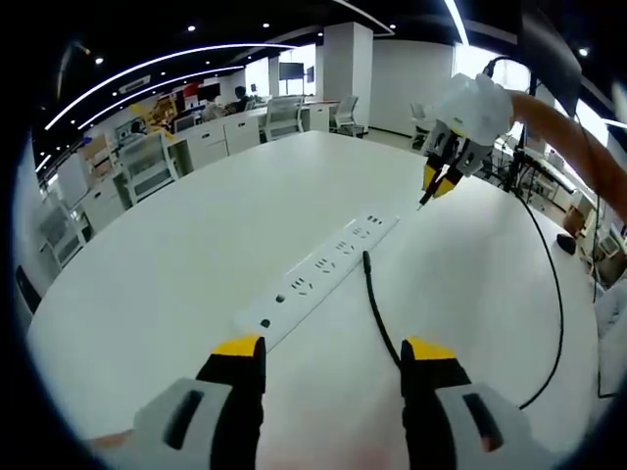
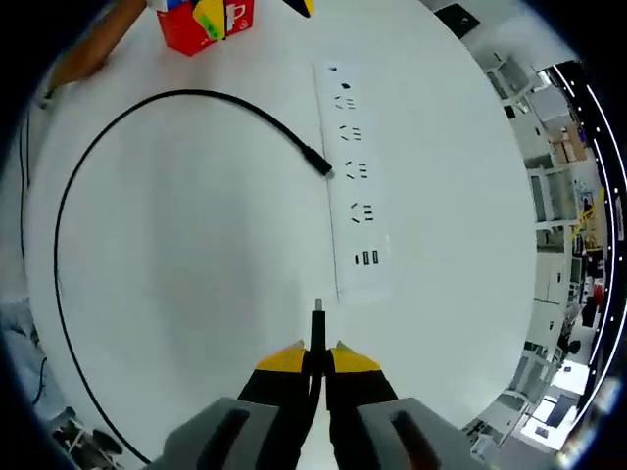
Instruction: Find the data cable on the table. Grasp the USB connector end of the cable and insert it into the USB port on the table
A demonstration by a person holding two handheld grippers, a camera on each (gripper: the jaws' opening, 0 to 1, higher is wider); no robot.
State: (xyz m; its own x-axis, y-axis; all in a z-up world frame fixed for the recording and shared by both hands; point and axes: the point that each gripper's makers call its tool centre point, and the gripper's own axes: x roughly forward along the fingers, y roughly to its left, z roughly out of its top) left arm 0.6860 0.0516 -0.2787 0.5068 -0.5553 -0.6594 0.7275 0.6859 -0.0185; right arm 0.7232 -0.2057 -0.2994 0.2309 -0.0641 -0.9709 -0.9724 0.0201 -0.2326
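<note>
Now the plug hangs over the strip's USB end

Right gripper [image 2: 316,357] is clenched on the USB plug [image 2: 317,323], its long axis pointing toward the USB ports [image 2: 366,258] just ahead and slightly right; left gripper [image 1: 333,354] is parted, holding nothing, beside the cable [image 1: 377,304]

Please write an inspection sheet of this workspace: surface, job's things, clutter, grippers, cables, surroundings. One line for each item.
Surface: white table, mostly bare.
Job's things: white power strip with USB ports; USB connector pinched in the right gripper, short of the ports.
Clutter: red box at the table's far edge.
Grippers: right gripper shut on the connector; left gripper open, holding nothing.
Cables: black data cable loops across the table; its other plug lies beside the strip.
Surroundings: office desks and chairs.
</note>
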